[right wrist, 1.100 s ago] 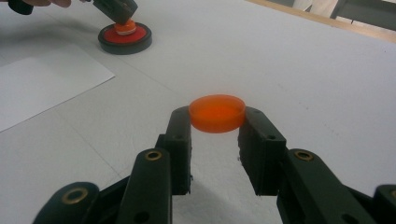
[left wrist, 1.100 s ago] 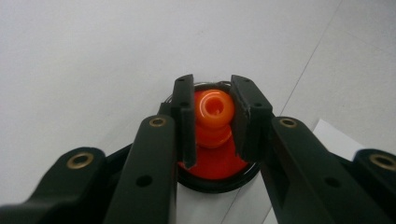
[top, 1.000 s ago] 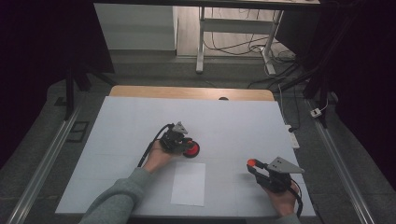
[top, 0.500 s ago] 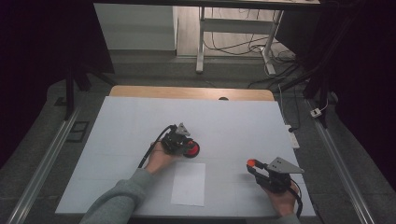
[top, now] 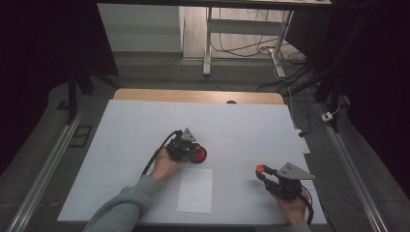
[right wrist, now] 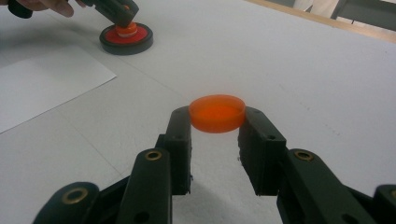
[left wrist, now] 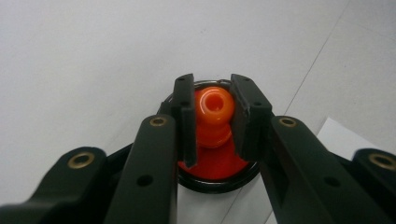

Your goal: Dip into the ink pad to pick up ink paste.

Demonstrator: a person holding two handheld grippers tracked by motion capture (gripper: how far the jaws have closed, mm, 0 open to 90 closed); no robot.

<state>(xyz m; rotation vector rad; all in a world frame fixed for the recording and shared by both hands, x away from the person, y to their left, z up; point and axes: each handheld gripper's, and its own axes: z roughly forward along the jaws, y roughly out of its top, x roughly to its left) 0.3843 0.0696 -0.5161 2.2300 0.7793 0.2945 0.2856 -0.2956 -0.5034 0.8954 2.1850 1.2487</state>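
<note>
Orange stamp (left wrist: 212, 116), knobbed, standing in a black-rimmed red ink pad (top: 197, 154) just beyond the white paper sheet (top: 195, 190); left gripper (left wrist: 212, 119) clamped on its narrow neck. Orange cap (right wrist: 217, 113), right of the sheet, pinched edgewise by the right gripper (right wrist: 217, 123). Both probably light, rigid, slick plastic: grip waist or rim.

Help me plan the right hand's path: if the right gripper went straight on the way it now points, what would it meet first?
Probably nothing soon: beyond the right gripper, shut on its orange cap, lies bare white tabletop. The red-and-black stamp sits off to one side.
</note>
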